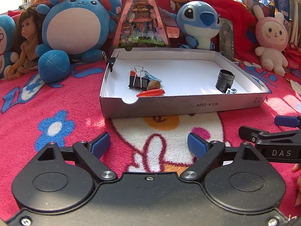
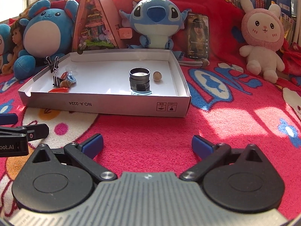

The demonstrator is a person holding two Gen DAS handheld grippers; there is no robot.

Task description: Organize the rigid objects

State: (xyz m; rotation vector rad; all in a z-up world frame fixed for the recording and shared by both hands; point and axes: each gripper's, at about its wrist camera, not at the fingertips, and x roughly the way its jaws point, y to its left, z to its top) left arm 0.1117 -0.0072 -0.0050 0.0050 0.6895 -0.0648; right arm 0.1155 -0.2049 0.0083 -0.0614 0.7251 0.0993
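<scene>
Every small rigid item, from the black binder clips (image 1: pixel 138 80) to the dark metal cylinder (image 2: pixel 139 80), apparently sits inside the shallow white cardboard tray (image 1: pixel 180 104) at mid-frame, while the left gripper (image 1: pixel 148 146) and right gripper (image 2: pixel 147 146) hover spread and empty, suggesting little remains.

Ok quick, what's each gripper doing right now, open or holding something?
Left gripper: open, holding nothing, above the blanket.
Right gripper: open, holding nothing, in front of the white box.

Fuzzy fleece blanket (image 2: pixel 150 131), matt white cardboard box (image 1: pixel 184 103), glossy black metal binder clip (image 1: pixel 137 82), dull dark metal cylinder (image 2: pixel 139 81), shiny orange plastic piece (image 1: pixel 150 92), ribbed blue rubbery fingers (image 1: pixel 100 145)
</scene>
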